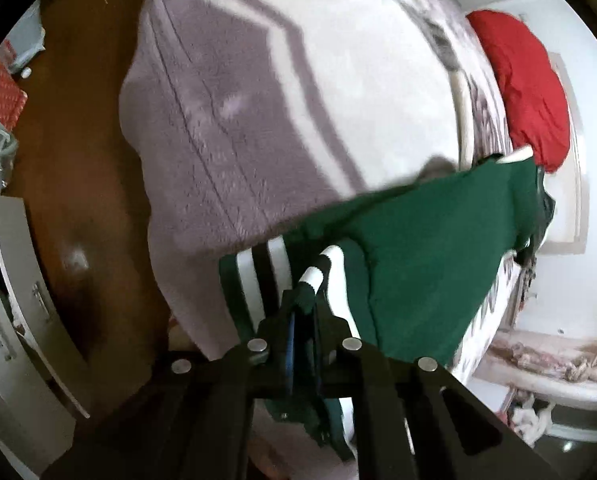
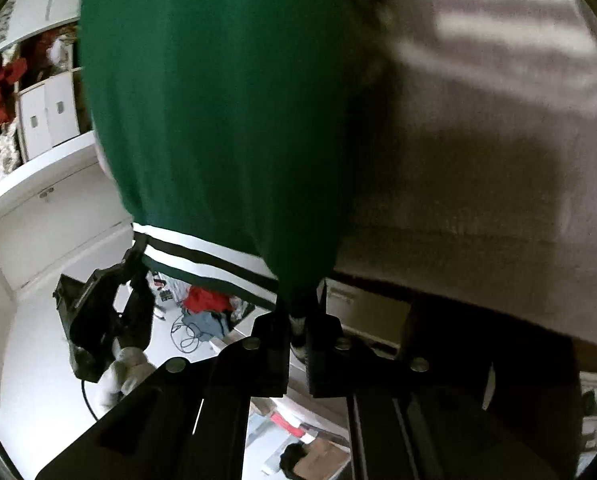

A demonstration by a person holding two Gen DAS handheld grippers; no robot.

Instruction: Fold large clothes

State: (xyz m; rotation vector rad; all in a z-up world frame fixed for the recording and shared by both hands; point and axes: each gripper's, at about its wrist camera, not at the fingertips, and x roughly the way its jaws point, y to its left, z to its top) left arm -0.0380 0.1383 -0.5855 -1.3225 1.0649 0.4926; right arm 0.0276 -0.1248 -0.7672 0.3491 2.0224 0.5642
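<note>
Both tongs are clamped on the striped hem of the green garment [image 1: 430, 248]: the left tongs [image 1: 304, 304] pinch one hem corner, the right tongs [image 2: 298, 312] the other. The garment hangs stretched between them at the near edge of the bed [image 1: 258, 100], its far end trailing over the pale blanket. The pinches look shallow, so I judge a quick lift could pull the ribbing free, or drag the trailing end into creases.

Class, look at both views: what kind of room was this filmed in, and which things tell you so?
Probably a bedroom: a bed under a pale fleece blanket, a red pillow at its far end, and white cupboards.
</note>
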